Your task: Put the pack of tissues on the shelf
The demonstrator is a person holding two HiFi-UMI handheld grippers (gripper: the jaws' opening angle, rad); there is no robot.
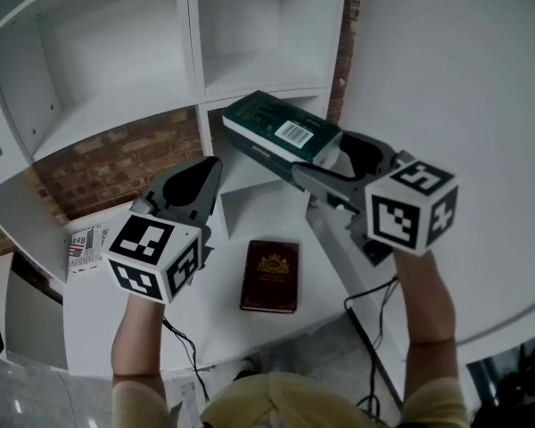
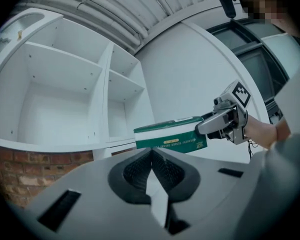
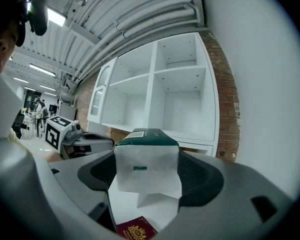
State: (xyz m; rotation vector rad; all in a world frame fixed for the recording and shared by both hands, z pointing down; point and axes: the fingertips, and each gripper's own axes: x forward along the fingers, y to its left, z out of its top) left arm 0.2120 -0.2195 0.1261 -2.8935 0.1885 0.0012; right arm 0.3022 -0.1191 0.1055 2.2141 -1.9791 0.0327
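Observation:
The pack of tissues [image 1: 279, 135] is a long dark green packet with a barcode label. My right gripper [image 1: 328, 162] is shut on its near white end and holds it in the air, pointing toward the right-hand column of the white shelf unit [image 1: 196, 96]. In the right gripper view the pack [image 3: 146, 156] fills the gap between the jaws. My left gripper [image 1: 210, 173] hangs to the left of the pack, apart from it. In the left gripper view its jaws [image 2: 151, 153] meet with nothing between them, and the pack [image 2: 172, 134] shows beyond them.
A dark red booklet [image 1: 270, 275] with a gold crest lies on the white table [image 1: 125, 319] below the grippers. A printed leaflet [image 1: 85, 248] lies at the table's left. A brick wall [image 1: 116, 163] stands behind the shelves. Cables [image 1: 367, 315] hang off the table's near edge.

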